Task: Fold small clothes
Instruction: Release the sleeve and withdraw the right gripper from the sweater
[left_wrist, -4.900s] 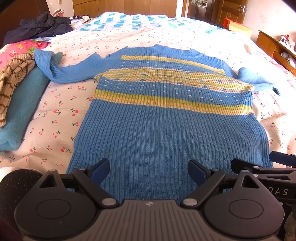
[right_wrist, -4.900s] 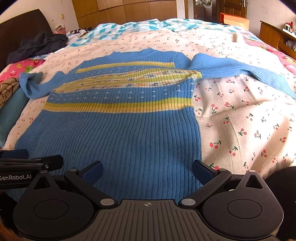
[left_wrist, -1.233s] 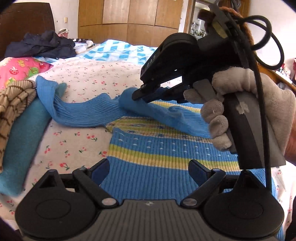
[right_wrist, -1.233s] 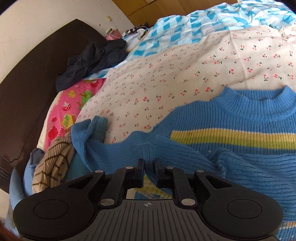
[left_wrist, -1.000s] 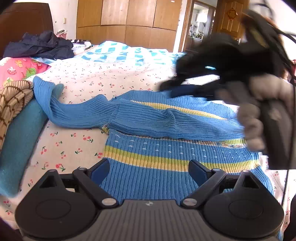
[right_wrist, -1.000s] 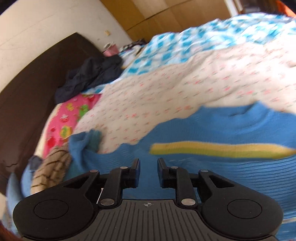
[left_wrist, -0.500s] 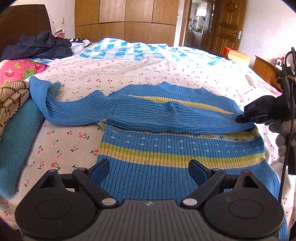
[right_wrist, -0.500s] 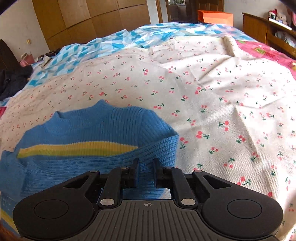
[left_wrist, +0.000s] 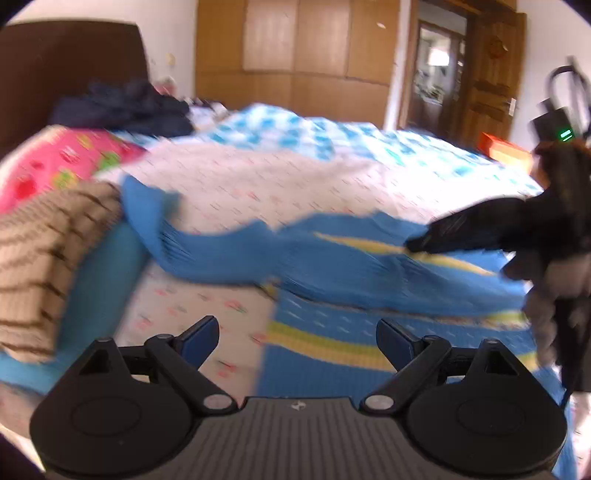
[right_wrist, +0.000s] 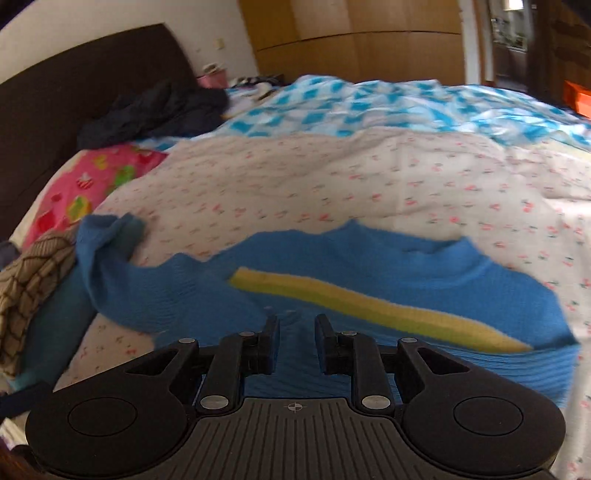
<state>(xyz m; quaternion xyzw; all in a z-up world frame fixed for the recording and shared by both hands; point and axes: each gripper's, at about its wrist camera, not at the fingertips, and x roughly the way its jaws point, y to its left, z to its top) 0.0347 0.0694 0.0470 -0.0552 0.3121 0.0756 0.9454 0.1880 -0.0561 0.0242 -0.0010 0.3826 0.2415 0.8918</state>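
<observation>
A blue knit sweater (left_wrist: 351, 266) with yellow stripes lies flat on the cherry-print bedsheet (left_wrist: 295, 184). Its right sleeve (left_wrist: 388, 284) is folded across the chest. The left sleeve (left_wrist: 207, 254) stretches out to the left, its cuff by the teal cloth. My left gripper (left_wrist: 297, 336) hovers open over the sweater's lower left edge, holding nothing. My right gripper (right_wrist: 297, 325) is over the chest (right_wrist: 406, 266) near the folded sleeve. Its jaws are opening and stand a narrow gap apart, with only cloth seen beneath them. In the left wrist view the right gripper (left_wrist: 413, 244) comes in from the right in a gloved hand (left_wrist: 554, 291).
A brown striped knit (left_wrist: 48, 251) lies on a teal cloth (left_wrist: 99, 295) at the left edge. Behind are a pink pillow (left_wrist: 66, 158), a dark clothes pile (left_wrist: 125, 107), a blue-checked quilt (right_wrist: 369, 107) and the dark headboard (right_wrist: 74, 92). An orange box (left_wrist: 502, 147) sits near the door.
The right gripper swung from the sweater's right shoulder leftward over the chest, and its jaws parted a little. The left gripper shifted slightly; both views are now blurred.
</observation>
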